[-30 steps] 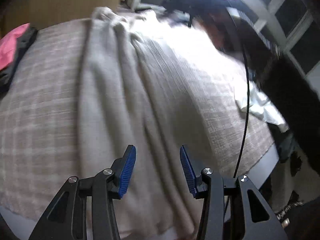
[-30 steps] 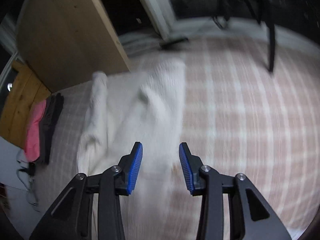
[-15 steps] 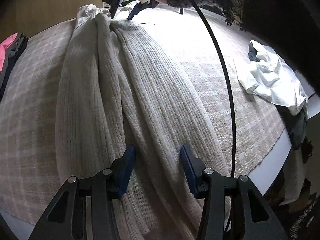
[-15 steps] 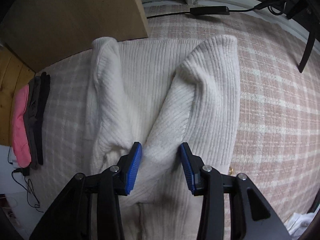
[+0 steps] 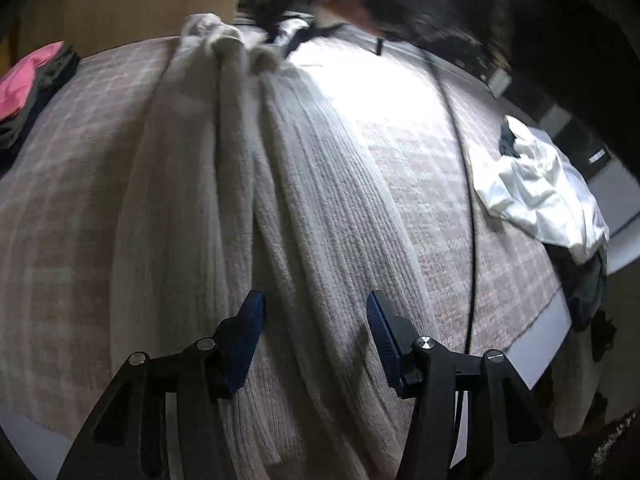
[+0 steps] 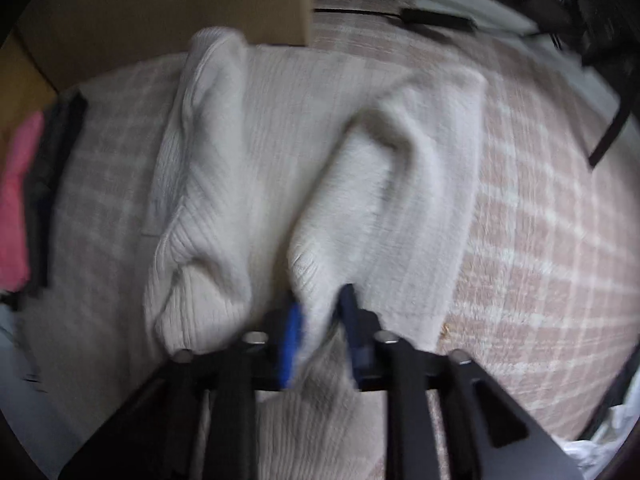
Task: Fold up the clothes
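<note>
A cream ribbed knit sweater point(image 5: 288, 208) lies lengthwise on a bed with a pink-and-white plaid cover point(image 5: 60, 200). My left gripper point(image 5: 316, 332) is open, its blue pads just above the sweater's near end. In the right wrist view the sweater point(image 6: 260, 152) lies with both sleeves folded inward. My right gripper point(image 6: 320, 328) is shut on a fold of the sweater's right sleeve point(image 6: 384, 184) near its cuff. The view is blurred.
A pink and dark folded pile point(image 5: 28, 88) lies at the bed's left edge, also in the right wrist view point(image 6: 24, 196). A crumpled white garment point(image 5: 536, 192) lies at the right edge. A black cable point(image 5: 468, 184) crosses the bed. A wooden board point(image 6: 168, 8) stands behind.
My right gripper has closed on the sweater's right sleeve; half a second ago its pads were open over it. The left gripper stays open and has shifted slightly over the sweater.
</note>
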